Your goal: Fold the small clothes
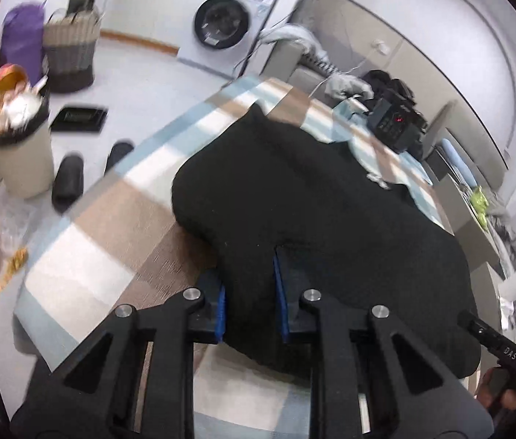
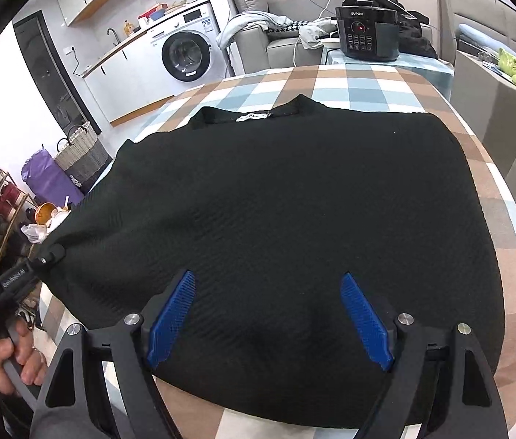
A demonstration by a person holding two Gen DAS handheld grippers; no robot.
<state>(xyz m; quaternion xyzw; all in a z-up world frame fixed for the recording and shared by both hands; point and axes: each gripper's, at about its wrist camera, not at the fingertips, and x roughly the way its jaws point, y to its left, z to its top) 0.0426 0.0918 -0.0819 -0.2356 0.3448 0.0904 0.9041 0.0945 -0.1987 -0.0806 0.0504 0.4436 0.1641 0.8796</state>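
Note:
A black knit top [image 2: 276, 201] lies spread on a table under a checked cloth [image 2: 335, 80], its collar and white label [image 2: 254, 117] at the far side. My right gripper [image 2: 268, 276] stands open over the near hem, blue pads [image 2: 366, 322] wide apart and above the fabric. In the left wrist view the black top [image 1: 313, 190] runs away to the right, and my left gripper [image 1: 249, 274] is shut on its near left edge, with fabric bunched between the blue pads [image 1: 280, 300]. The left gripper [image 2: 38, 259] also shows at the top's left side, held by a hand [image 2: 20, 358].
A black electric cooker [image 2: 367, 33] stands at the table's far end. Left of the table on the floor are a full waste bin [image 1: 20, 153], a woven basket [image 1: 69, 47] and dark slippers [image 1: 67, 183]. A washing machine [image 2: 184, 55] stands behind.

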